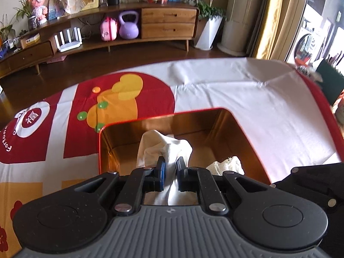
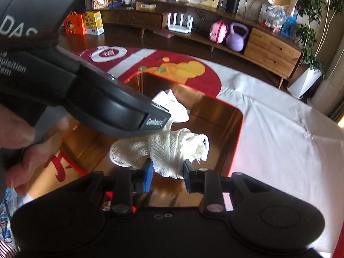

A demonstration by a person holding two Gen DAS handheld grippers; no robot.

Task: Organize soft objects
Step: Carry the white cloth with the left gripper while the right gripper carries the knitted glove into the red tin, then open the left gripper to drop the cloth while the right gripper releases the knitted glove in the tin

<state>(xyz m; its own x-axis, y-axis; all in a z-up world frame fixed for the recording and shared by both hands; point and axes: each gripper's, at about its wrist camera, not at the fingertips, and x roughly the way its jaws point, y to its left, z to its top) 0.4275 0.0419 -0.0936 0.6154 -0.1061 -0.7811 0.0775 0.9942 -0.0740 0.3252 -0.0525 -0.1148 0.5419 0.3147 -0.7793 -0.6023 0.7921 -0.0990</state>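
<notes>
Left gripper sits nearest in the left wrist view, jaws clenched on a smooth white cloth. Cloth runs between the blue pads and bunches up past the tips, hanging over the open red tin box. Box interior is reflective gold; it stands on a red, white and yellow printed table cover.

Second item, a white mesh cloth, shows at the near right of the box interior in that view, just beside the left gripper's right finger.

Right wrist view: right gripper has jaws parted, released. Mesh cloth lies inside the box, its near edge reaching between the finger tips; cannot tell whether the pads touch it, but they are not squeezing it. Smooth cloth is farther in, partly hidden behind the left gripper's body, which crosses the frame from the left. Person's left hand grips that handle at the left edge.

Background: wooden sideboard along the far wall, with a purple kettlebell and a pink case on its lower shelf.
</notes>
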